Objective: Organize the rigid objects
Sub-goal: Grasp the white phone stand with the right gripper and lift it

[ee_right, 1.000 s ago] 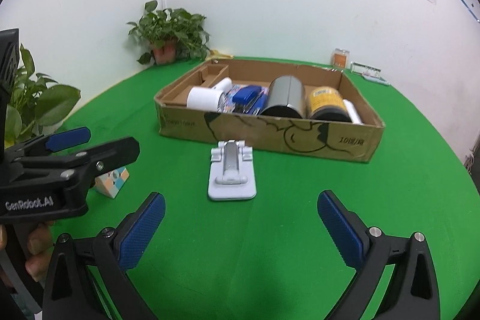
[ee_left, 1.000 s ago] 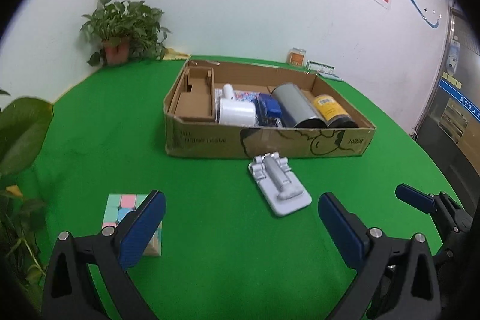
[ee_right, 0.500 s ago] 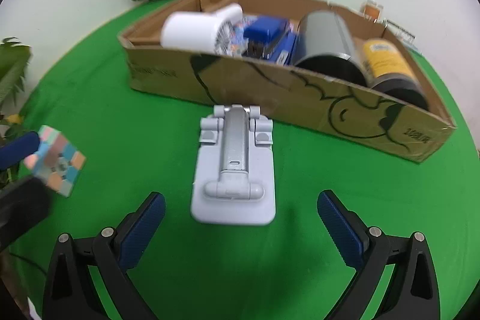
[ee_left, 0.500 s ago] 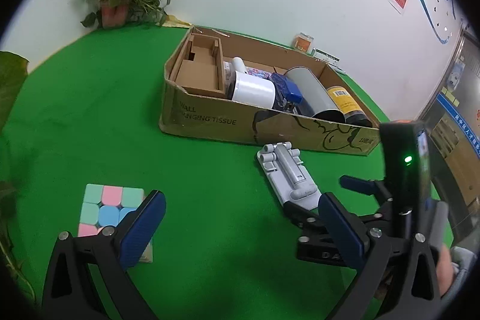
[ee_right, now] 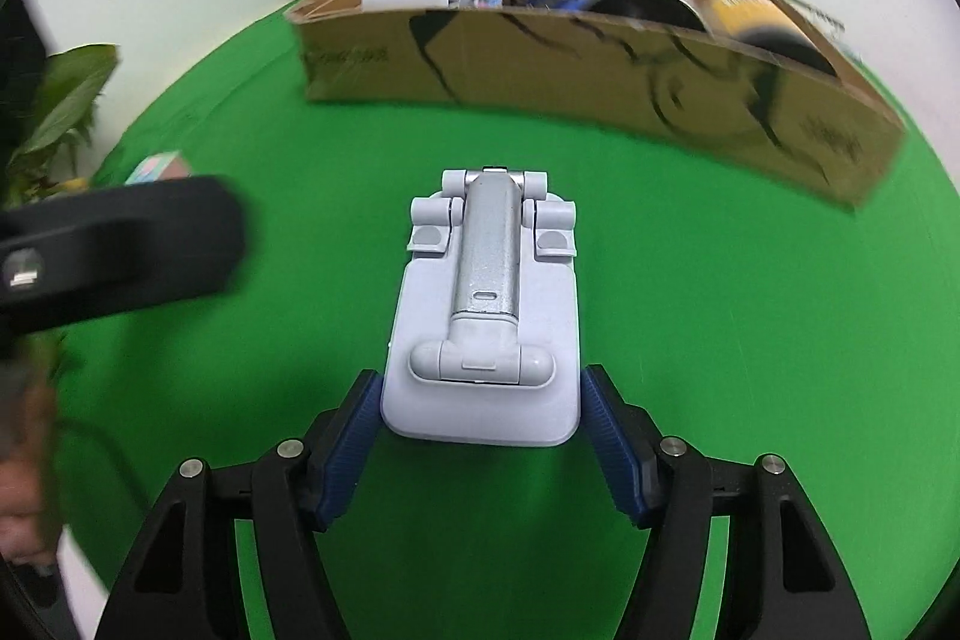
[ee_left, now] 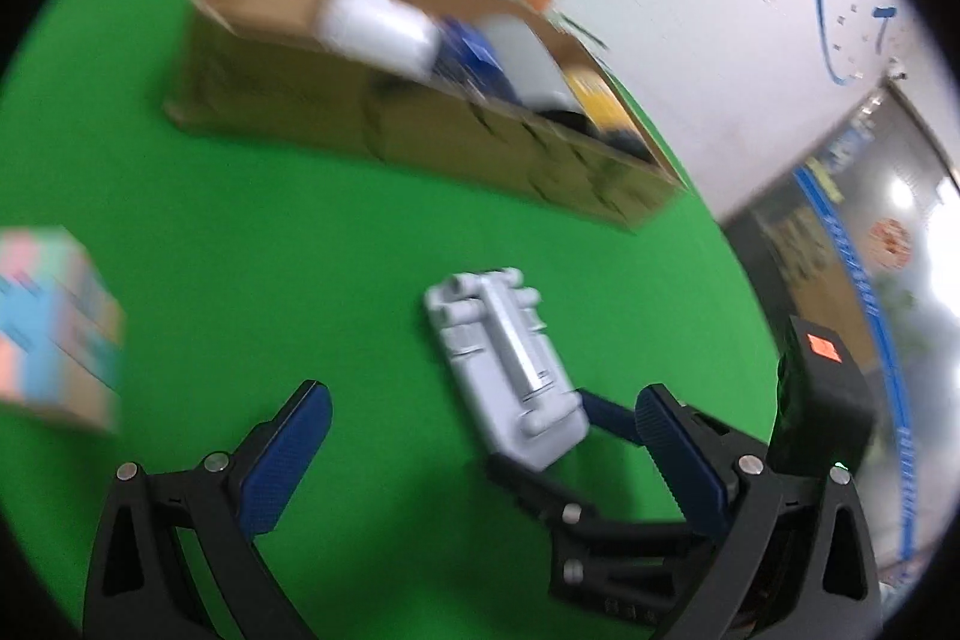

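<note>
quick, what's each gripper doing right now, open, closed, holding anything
Left gripper: open, nothing between its pads.
Right gripper: jaws have just been closing; pads at both sides of the folded phone stand, which lies on the green table; firm grip cannot be told.

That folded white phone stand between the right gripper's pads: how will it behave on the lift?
The phone stand looks like rigid plastic with a metal arm, so it probably won't flex. Lying flat on the green cloth, it shouldn't roll. The right gripper, jaws just closing, catches only its near end, so the hinged far end may droop.
</note>
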Demonstrator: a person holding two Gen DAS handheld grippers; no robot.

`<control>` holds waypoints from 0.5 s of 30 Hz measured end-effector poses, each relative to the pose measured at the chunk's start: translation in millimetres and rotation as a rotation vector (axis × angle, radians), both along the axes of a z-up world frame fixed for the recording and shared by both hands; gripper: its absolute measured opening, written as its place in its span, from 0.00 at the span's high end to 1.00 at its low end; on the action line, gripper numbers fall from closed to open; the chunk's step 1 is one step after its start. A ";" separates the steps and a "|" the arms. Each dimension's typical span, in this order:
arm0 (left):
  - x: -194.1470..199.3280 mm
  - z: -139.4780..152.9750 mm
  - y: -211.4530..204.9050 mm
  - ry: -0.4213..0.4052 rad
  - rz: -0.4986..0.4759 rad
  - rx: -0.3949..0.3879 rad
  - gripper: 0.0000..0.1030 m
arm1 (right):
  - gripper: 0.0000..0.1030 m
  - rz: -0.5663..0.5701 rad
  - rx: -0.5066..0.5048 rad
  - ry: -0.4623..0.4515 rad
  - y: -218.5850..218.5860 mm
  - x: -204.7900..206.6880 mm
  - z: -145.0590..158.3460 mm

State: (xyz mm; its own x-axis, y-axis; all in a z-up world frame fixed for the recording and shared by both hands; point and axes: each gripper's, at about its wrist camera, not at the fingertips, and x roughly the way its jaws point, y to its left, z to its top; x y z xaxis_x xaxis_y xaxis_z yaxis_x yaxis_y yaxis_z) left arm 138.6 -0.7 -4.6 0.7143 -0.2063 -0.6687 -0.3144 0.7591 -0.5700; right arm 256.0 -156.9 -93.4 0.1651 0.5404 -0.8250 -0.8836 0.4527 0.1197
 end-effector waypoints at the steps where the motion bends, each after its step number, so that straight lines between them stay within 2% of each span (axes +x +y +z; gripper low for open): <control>1: 3.4 -4.6 -9.0 0.002 -0.025 -0.027 0.02 | 0.38 -0.002 0.011 0.043 -11.6 -1.3 -0.2; 3: 9.2 -13.6 -21.6 0.017 -0.059 -0.076 0.05 | 0.38 -0.015 0.032 0.104 -28.2 -1.8 -0.2; 5: 14.7 -24.5 -33.7 0.049 -0.085 -0.123 0.18 | 0.38 -0.019 0.044 0.130 -40.8 -6.6 -2.0; 6: 16.2 -28.2 -38.0 0.063 -0.095 -0.136 0.21 | 0.38 -0.016 0.046 0.131 -44.6 -9.5 -2.5; 9: 14.1 -26.7 -46.6 0.071 -0.097 -0.124 0.36 | 0.38 -0.012 0.062 0.160 -54.0 -15.5 -4.4; 11: 12.1 -26.0 -47.7 0.089 -0.089 -0.118 0.53 | 0.37 -0.019 0.070 0.174 -58.4 -15.4 -4.9; 13: 9.7 -24.9 -46.1 0.100 -0.082 -0.100 0.60 | 0.38 -0.018 0.068 0.172 -60.2 -18.0 -4.1; 15: 5.6 -23.2 -42.8 0.089 -0.070 -0.107 0.61 | 0.38 -0.012 0.067 0.165 -61.1 -21.7 -2.1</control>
State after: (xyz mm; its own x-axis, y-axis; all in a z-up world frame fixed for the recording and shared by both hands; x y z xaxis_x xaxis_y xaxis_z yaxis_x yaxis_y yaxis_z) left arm 144.2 -43.5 -27.8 0.6347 -0.3265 -0.7004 -0.3160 0.7174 -0.6208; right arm 234.3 -218.0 -95.5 0.0369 0.5937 -0.8038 -0.8441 0.4491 0.2930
